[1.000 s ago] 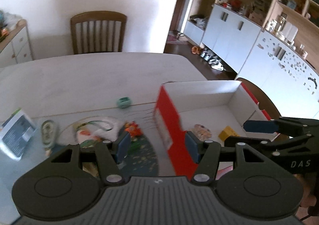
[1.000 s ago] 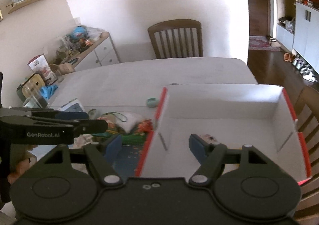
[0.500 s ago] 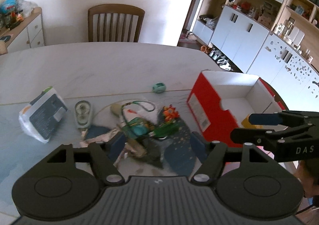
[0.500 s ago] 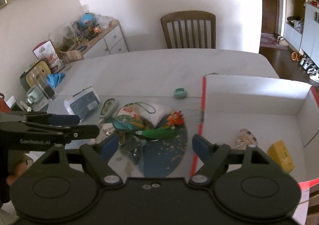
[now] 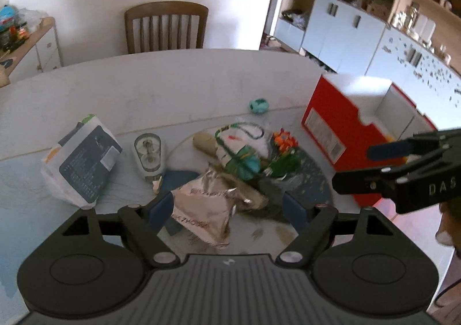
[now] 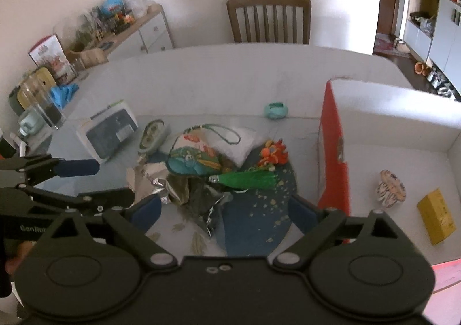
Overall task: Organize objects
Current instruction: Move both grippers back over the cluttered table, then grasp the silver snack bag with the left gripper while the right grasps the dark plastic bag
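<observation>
A heap of small items lies on a round dark blue mat (image 6: pixel 259 227): a crumpled silver foil packet (image 5: pixel 204 207), a teal embroidered pouch (image 6: pixel 193 162) with a green tassel (image 6: pixel 250 179), an orange ornament (image 6: pixel 273 152) and a white sachet (image 6: pixel 242 145). My left gripper (image 5: pixel 227 209) hangs over the foil packet, its jaws opening and not touching it. Over the mat's near edge my right gripper (image 6: pixel 224 211) is also opening, with nothing held. The red box (image 5: pixel 331 129) with a white inside stands to the right and holds a yellow block (image 6: pixel 436 215) and a patterned piece (image 6: pixel 390 188).
A white and dark tissue pack (image 5: pixel 83 163) and a clear oval case (image 5: pixel 148 155) lie left of the heap. Beyond the heap sits a small teal object (image 5: pixel 258 106). A glass (image 6: pixel 43 103) and a mug (image 6: pixel 28 123) stand at the table's left edge. A wooden chair (image 6: pixel 268 20) is at the far side.
Both views have swung left from the red box to the heap on the mat and come lower. Both pairs of jaws stand wider apart than before.
</observation>
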Tool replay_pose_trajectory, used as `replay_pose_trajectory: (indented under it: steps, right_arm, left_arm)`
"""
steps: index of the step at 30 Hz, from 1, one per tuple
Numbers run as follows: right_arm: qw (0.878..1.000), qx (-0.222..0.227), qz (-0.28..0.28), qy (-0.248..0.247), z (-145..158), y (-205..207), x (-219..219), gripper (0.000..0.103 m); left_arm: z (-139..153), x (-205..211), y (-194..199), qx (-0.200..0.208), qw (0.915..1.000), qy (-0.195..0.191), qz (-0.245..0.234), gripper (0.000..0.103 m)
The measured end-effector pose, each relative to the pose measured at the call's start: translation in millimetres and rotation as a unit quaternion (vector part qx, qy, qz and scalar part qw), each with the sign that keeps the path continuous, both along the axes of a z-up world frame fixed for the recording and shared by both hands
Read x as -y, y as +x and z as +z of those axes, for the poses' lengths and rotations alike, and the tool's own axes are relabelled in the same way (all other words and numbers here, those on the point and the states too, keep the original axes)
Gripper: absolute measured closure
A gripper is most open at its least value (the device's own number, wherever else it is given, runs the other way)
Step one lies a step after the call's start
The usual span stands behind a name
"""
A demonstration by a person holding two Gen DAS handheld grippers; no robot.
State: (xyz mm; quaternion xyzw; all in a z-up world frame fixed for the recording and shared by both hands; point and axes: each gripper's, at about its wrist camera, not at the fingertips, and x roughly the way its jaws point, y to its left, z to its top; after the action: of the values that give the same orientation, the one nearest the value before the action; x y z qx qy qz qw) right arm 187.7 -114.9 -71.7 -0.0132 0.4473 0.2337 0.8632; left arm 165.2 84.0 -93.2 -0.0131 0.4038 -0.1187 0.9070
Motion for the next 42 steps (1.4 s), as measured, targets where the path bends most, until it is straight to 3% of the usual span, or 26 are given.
replay_pose_trajectory:
  steps: [10, 18, 31, 37, 40, 42]
  right_arm:
    - [0.999, -0.027, -0.002, -0.027, -26.8, 15.9, -21.1, 0.01]
    - [0.997, -0.064, -0.007, -0.033, -46.6, 30.1, -27.8, 0.017]
    - [0.996, -0.076, 0.002, -0.036, -64.9, 43.3, -35.6, 0.031]
    - [0.996, -0.085, 0.016, -0.018, -66.9, 45.1, -36.5, 0.049]
    - [0.996, -0.089, 0.024, -0.005, -66.8, 44.5, -37.6, 0.066]
    - [0.996, -0.087, 0.027, 0.0, -65.1, 43.3, -38.0, 0.07]
  left_arm:
    - [-36.9, -9.9, 20.3, 0.0, 0.9979, 0.043, -0.049, 0.021]
    - [-52.9, -2.6, 39.5, -0.001, 0.9893, 0.079, -0.123, 0.021]
    - [-67.6, 0.7, 54.5, -0.014, 0.9877, 0.085, -0.131, 0.021]
    - [-69.4, 0.6, 54.8, -0.02, 0.9895, 0.077, -0.121, 0.021]
    - [-68.3, -0.5, 53.4, -0.025, 0.9911, 0.069, -0.112, 0.029]
    - [-67.4, -1.9, 51.8, -0.028, 0.9923, 0.061, -0.105, 0.033]
